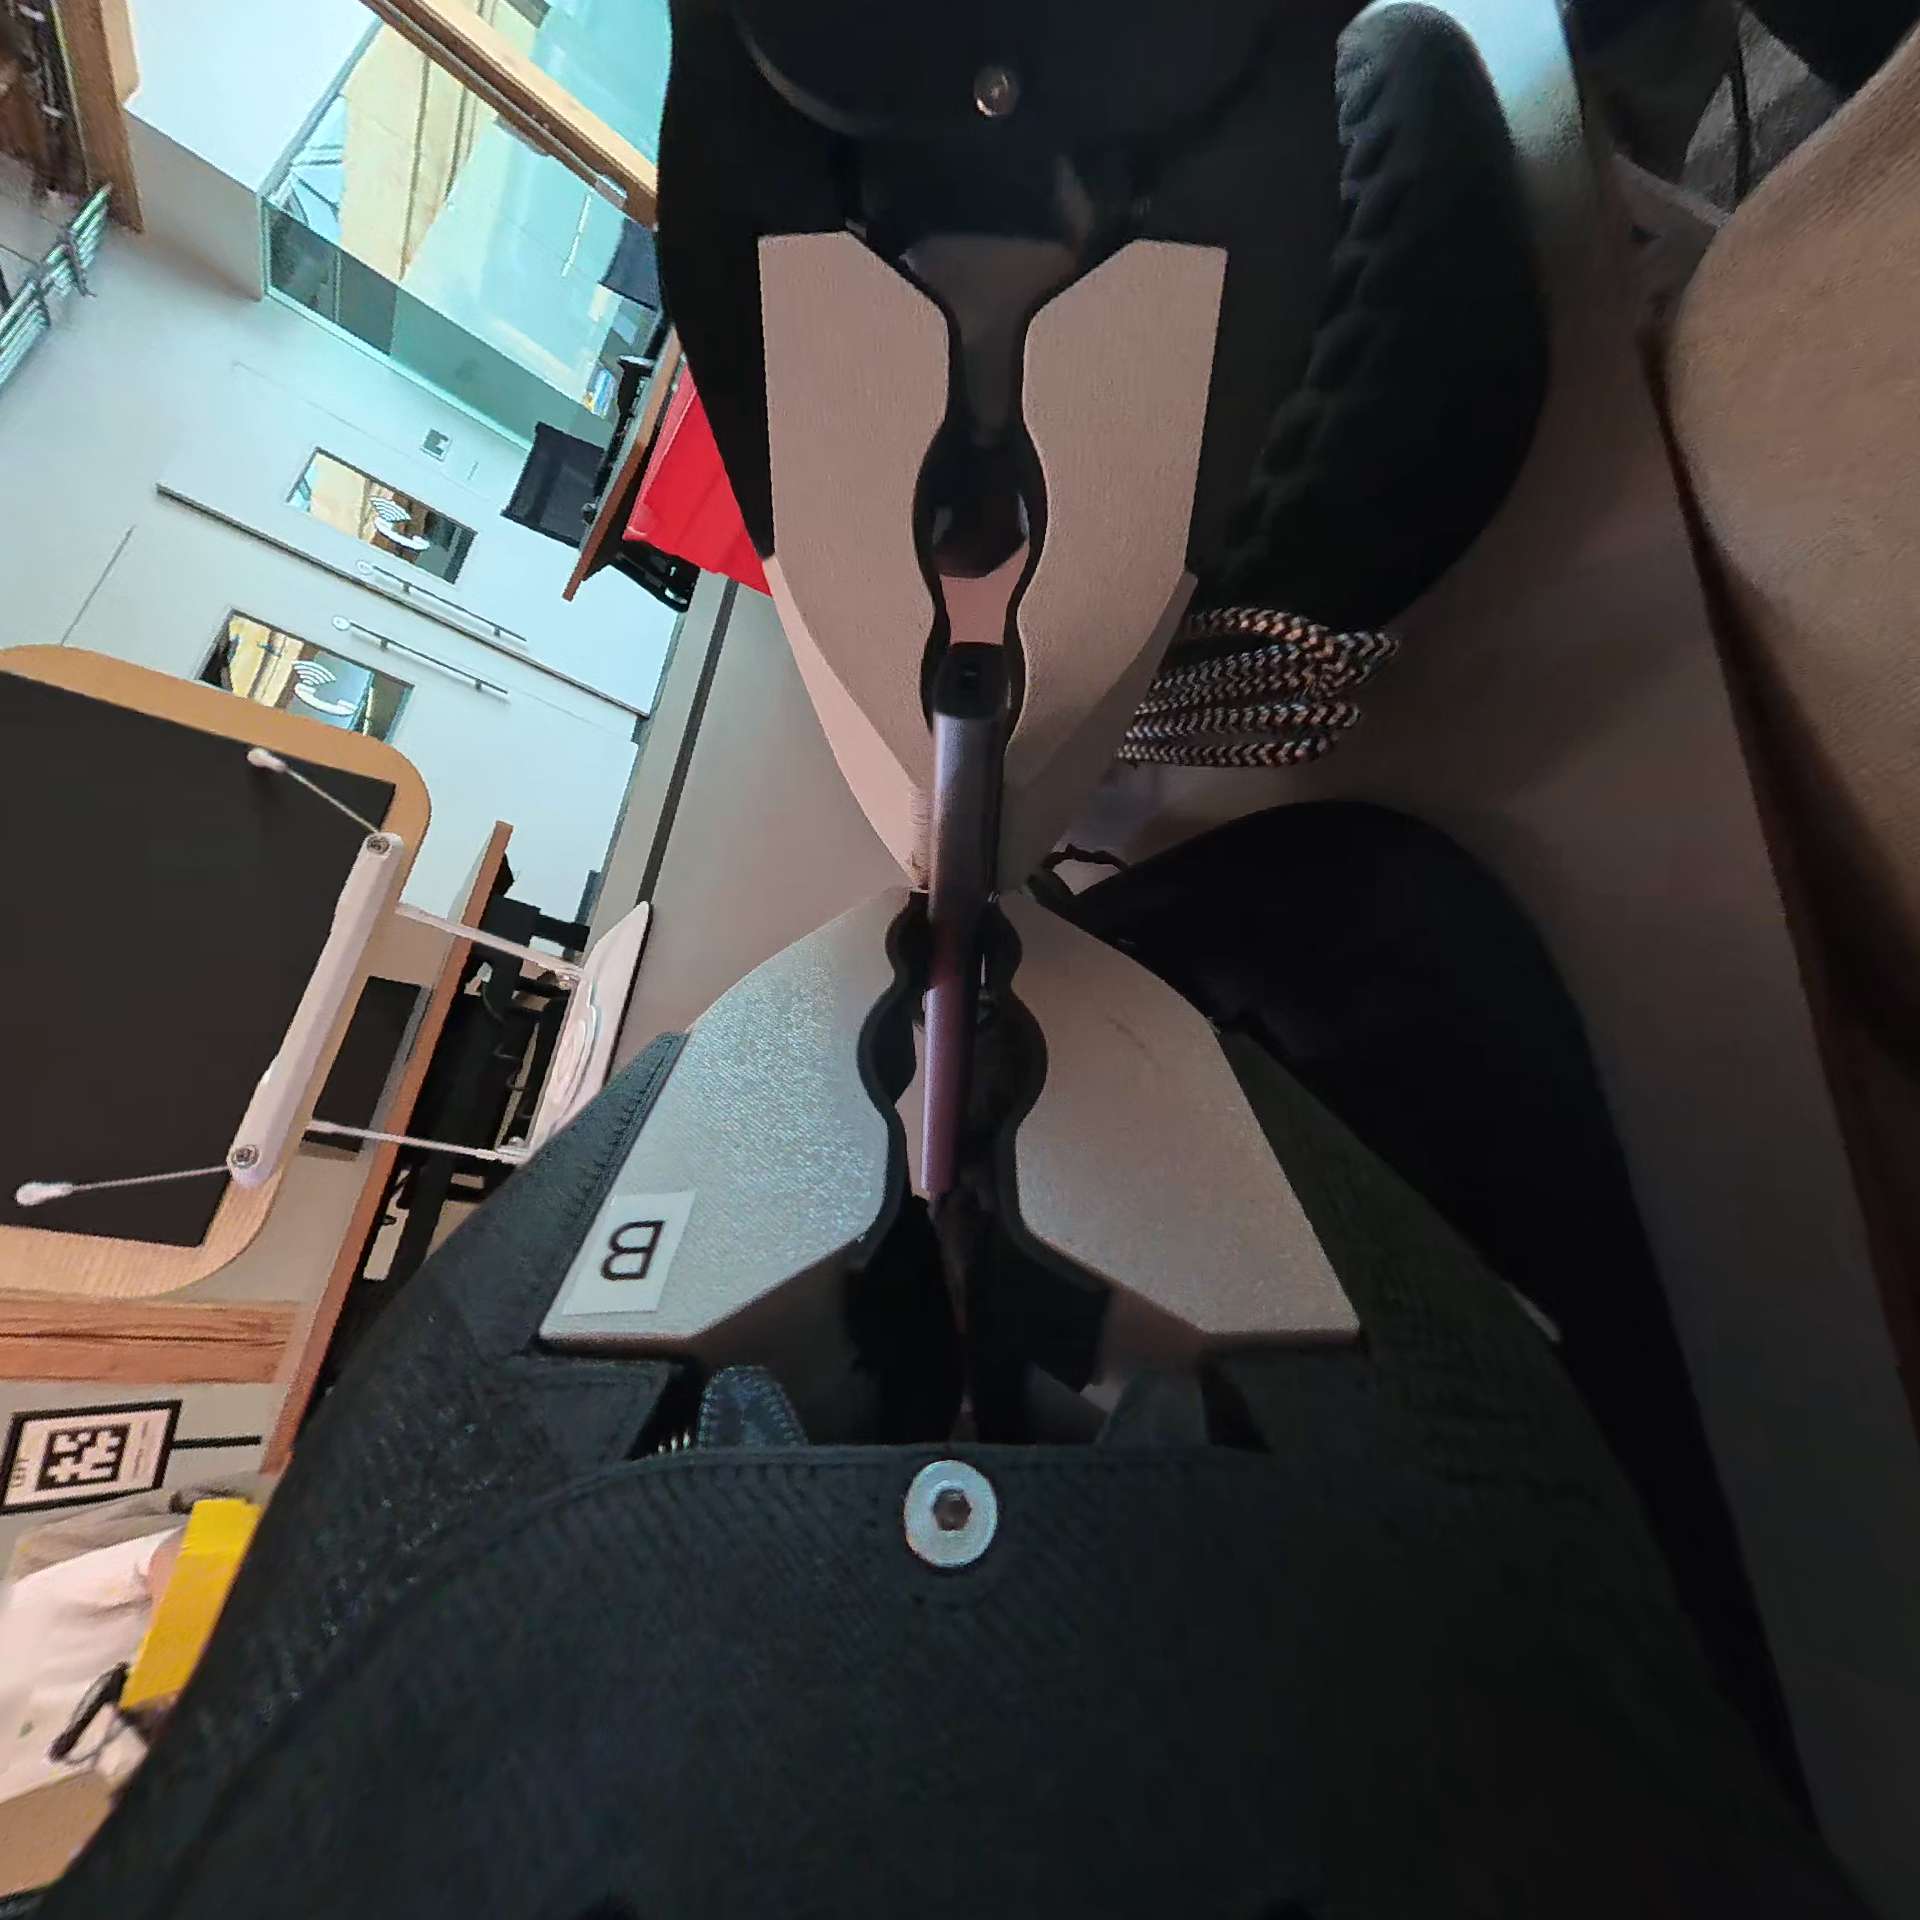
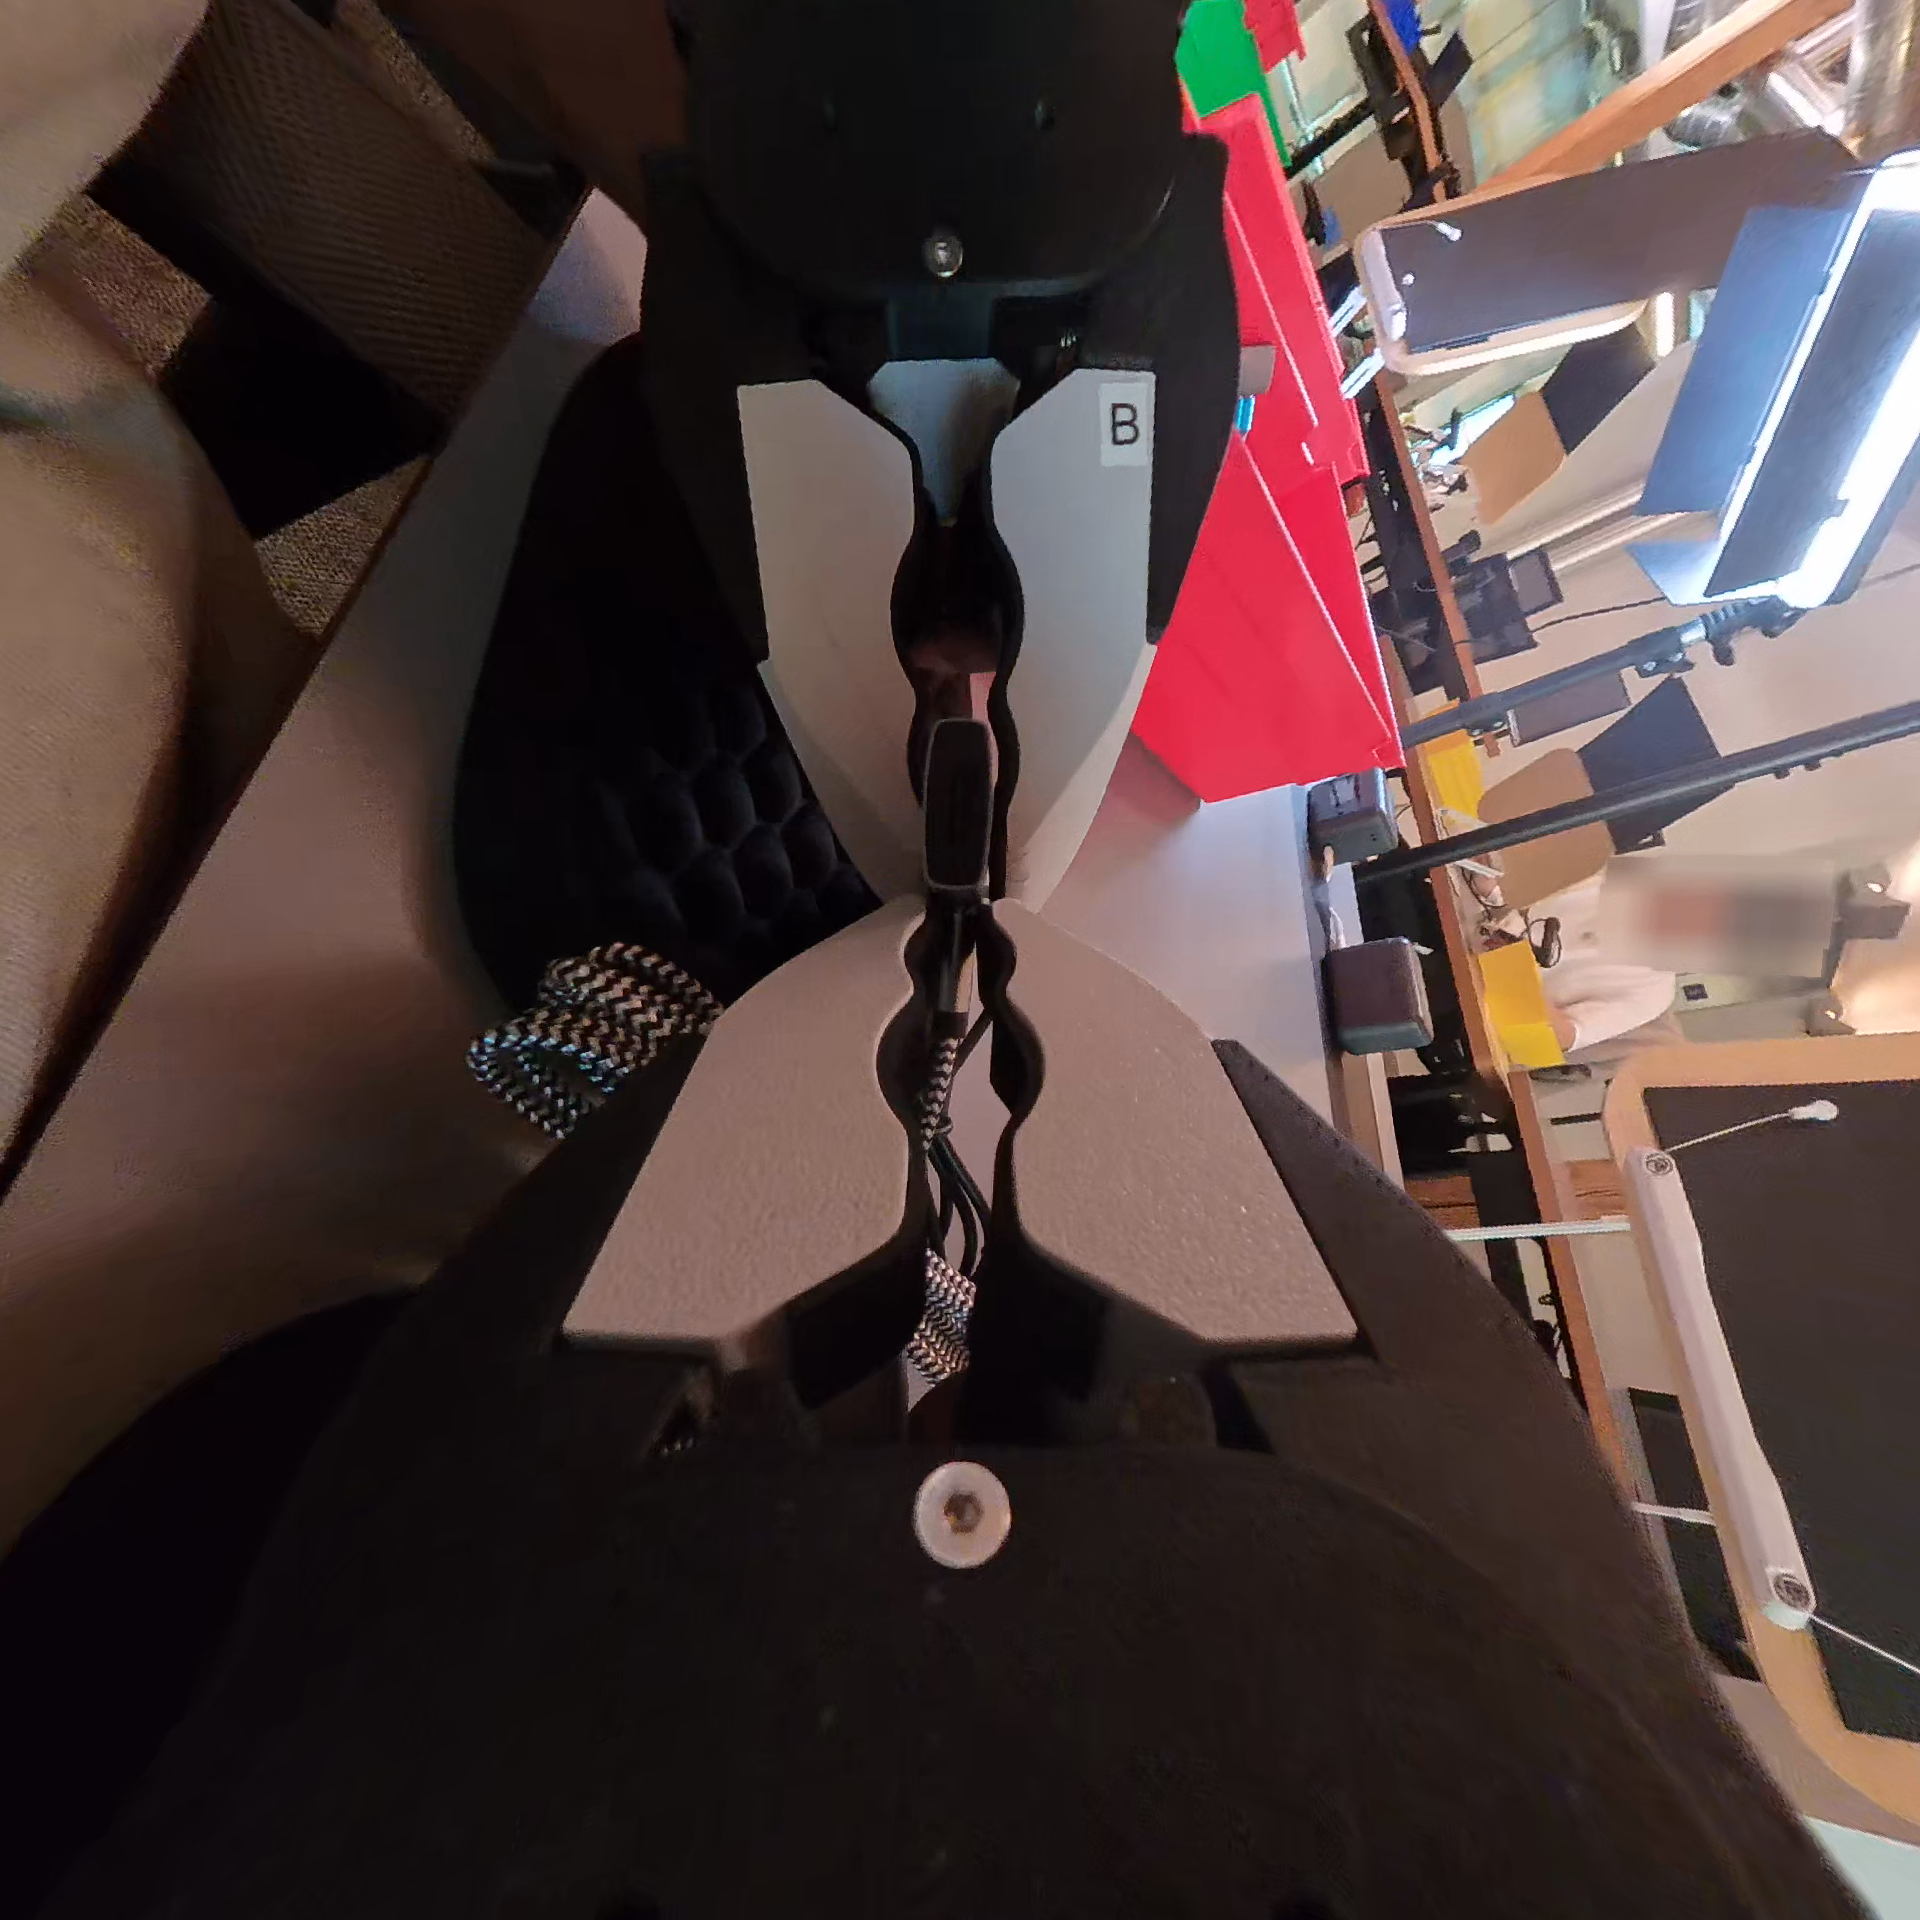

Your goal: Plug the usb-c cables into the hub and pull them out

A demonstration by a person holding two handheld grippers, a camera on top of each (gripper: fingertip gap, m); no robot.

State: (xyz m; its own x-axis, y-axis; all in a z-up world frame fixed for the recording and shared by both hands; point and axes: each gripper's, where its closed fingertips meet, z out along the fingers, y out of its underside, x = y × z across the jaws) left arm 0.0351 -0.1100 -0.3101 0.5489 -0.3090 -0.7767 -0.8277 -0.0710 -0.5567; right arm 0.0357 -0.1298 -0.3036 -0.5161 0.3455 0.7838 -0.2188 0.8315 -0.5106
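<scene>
My left gripper, marked with a letter sticker, is shut on a slim purple-grey hub, seen edge-on and reaching past its fingertips. My right gripper is shut on the black plug of a black-and-white braided usb-c cable. The two grippers face each other tip to tip over the table. In the left wrist view the right gripper is at the top, with the plug meeting the hub's end. In the right wrist view the left gripper holds the hub. How deep the plug sits is hidden.
A coil of braided cable lies on the pale table beside the grippers; it also shows in the right wrist view. A black quilted pad lies under them. Red bins, a light panel and a person are farther off.
</scene>
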